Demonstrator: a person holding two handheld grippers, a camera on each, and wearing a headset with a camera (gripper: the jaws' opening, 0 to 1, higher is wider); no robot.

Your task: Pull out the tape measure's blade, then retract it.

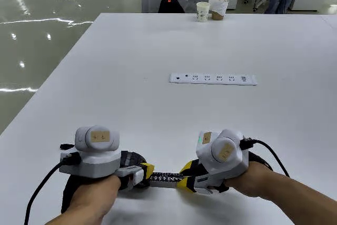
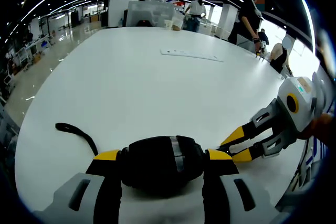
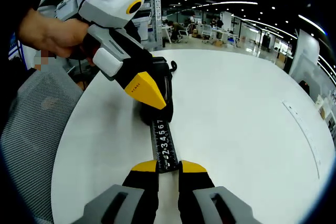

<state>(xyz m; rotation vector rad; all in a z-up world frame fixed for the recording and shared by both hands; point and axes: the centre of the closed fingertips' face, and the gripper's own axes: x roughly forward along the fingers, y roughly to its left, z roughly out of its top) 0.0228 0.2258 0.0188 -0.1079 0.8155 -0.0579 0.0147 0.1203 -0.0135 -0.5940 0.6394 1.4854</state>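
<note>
The black tape measure (image 2: 163, 161) lies near the table's front edge, and my left gripper (image 2: 164, 156) is shut on its round case. A short length of black blade (image 3: 163, 142) with white numbers runs out of the case (image 3: 160, 95) to my right gripper (image 3: 168, 167), which is shut on the blade's end. In the head view the case (image 1: 134, 163) sits under the left gripper (image 1: 145, 171), the blade (image 1: 164, 177) bridges the gap, and the right gripper (image 1: 184, 178) faces it from the right. A black wrist strap (image 2: 76, 132) trails from the case.
A white power strip (image 1: 213, 79) lies mid-table. Paper cups (image 1: 203, 11) and a plastic cup (image 1: 219, 1) stand at the far edge. The white table (image 1: 158, 109) spreads wide between them and the grippers. People stand beyond the table's far end.
</note>
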